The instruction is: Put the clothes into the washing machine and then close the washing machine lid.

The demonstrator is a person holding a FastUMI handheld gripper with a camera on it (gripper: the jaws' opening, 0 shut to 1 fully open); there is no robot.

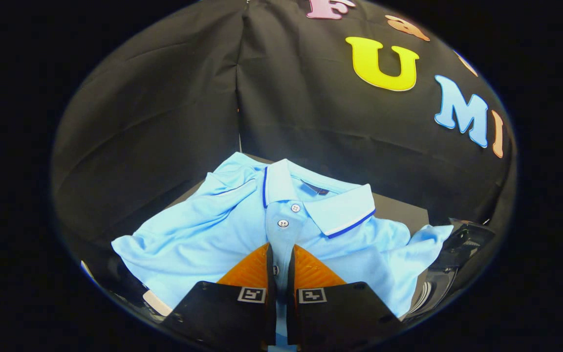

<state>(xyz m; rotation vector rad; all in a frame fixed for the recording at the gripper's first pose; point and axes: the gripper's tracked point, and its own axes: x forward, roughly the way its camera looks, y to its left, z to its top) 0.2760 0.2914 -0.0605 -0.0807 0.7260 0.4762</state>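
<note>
Dark table (pixel 399 205) | light-blue polo shirt (pixel 203 234), buttoned placket pinched | gripper (pixel 280 256)

a black cloth wall (pixel 174 122) hangs behind, with a dark tabletop (pixel 399 208) below it.

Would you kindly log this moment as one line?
gripper: shut on shirt placket | light blue polo shirt: spread out, pinched below buttons | stage: grasping

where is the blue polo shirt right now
In the gripper view the blue polo shirt hangs before the booth's black cloth wall, its button placket pinched between the gripper fingers.
</note>
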